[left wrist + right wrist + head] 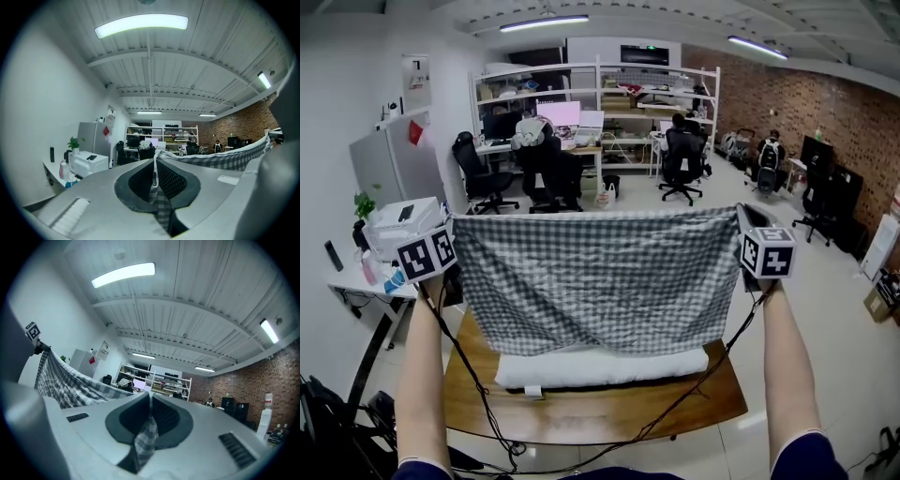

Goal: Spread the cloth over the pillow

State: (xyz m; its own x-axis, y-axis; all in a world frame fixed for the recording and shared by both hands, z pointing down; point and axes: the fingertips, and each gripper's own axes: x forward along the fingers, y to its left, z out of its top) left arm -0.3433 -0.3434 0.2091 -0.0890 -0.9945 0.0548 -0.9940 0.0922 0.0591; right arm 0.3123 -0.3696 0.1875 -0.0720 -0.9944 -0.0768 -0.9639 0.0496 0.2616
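Note:
A grey checked cloth (600, 277) hangs stretched between my two grippers, held up like a curtain over the far half of the wooden table (581, 408). Its lower edge drapes onto a long white pillow (600, 367) lying across the table. My left gripper (455, 246) is shut on the cloth's upper left corner (155, 180). At the opposite side my right gripper (741, 217) is shut on the upper right corner (147, 430). Both point level, away from me. The pillow's far side is hidden behind the cloth.
Black cables (478, 403) trail from both grippers across the table. A white side table (366, 281) with a printer (403, 223), a plant and bottles stands left. Office chairs (483, 178), desks and shelves (600, 94) fill the room beyond; a brick wall (825, 112) runs along the right.

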